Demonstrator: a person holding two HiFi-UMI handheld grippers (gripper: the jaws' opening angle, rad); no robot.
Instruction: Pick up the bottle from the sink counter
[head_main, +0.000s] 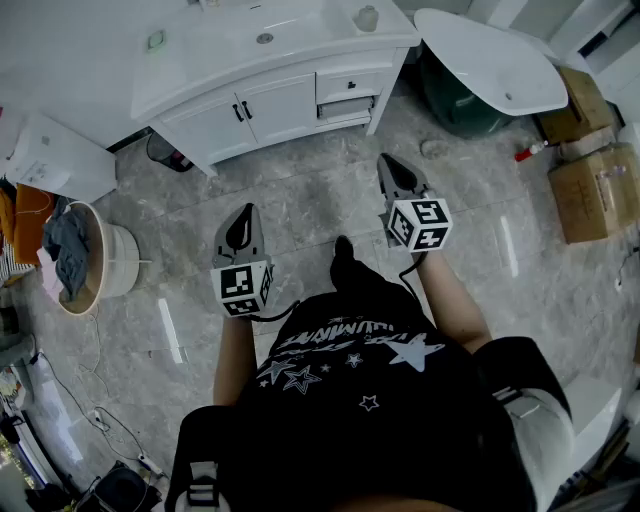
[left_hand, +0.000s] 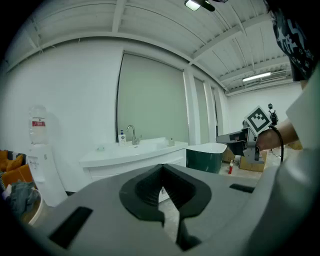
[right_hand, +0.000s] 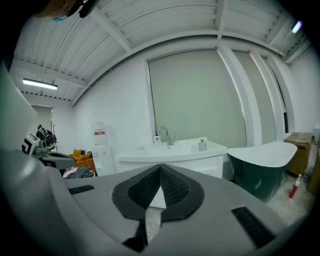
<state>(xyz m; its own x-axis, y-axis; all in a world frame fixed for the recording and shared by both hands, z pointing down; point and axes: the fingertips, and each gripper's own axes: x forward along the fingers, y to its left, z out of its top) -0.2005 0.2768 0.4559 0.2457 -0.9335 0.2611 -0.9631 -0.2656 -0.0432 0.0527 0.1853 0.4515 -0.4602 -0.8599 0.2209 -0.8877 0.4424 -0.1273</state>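
Though left gripper (left_hand: 161, 168) and right gripper (right_hand: 160, 168) sit pressed together, empty, small white plastic bottle (left_hand: 122, 136) stands well apart. Prob. light, stiff, slick; grip mid-body.

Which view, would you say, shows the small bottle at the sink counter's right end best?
The right gripper view: the small bottle stands side-on and unobstructed, cap visible. The head view shows it from above, near the frame's top edge; the left gripper view shows it only as a tiny speck.
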